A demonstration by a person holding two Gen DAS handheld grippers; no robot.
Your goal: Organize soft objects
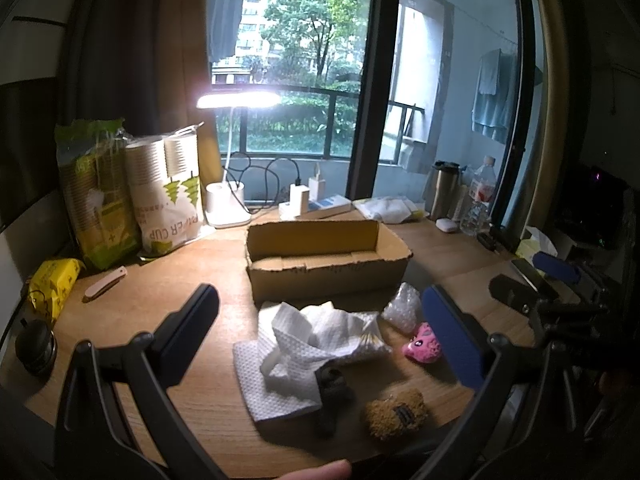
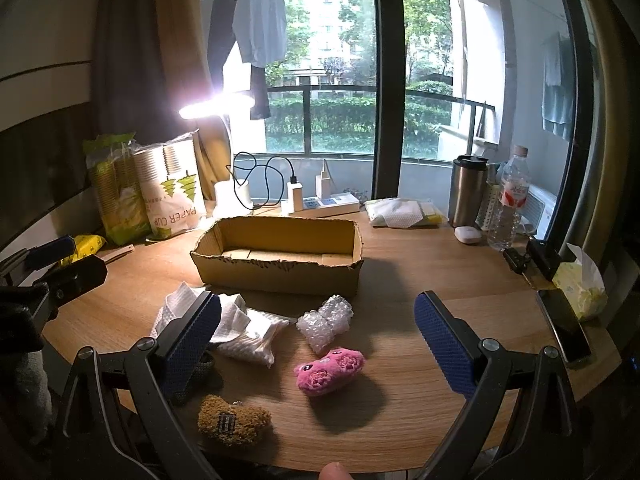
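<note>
Soft things lay in a loose cluster near the worktop's front edge, just in front of an open cardboard box (image 2: 280, 258): a crumpled white cloth (image 1: 316, 340), a bubble-wrap wad (image 2: 326, 322), a pink plush (image 2: 330, 370) and a brown plush (image 2: 234, 420) closest to the edge. A dark knitted item (image 1: 332, 396) sat partly under the cloth, too blurred to identify; in the right view a finger hid most of it. The box held nothing visible, its near wall torn along the top. Bare wood stretched right of the pink plush toward a phone (image 2: 564, 330) at the right edge. Left gripper (image 1: 320, 328) and right gripper (image 2: 318, 334) both hung spread wide above the cluster, holding nothing.
</note>
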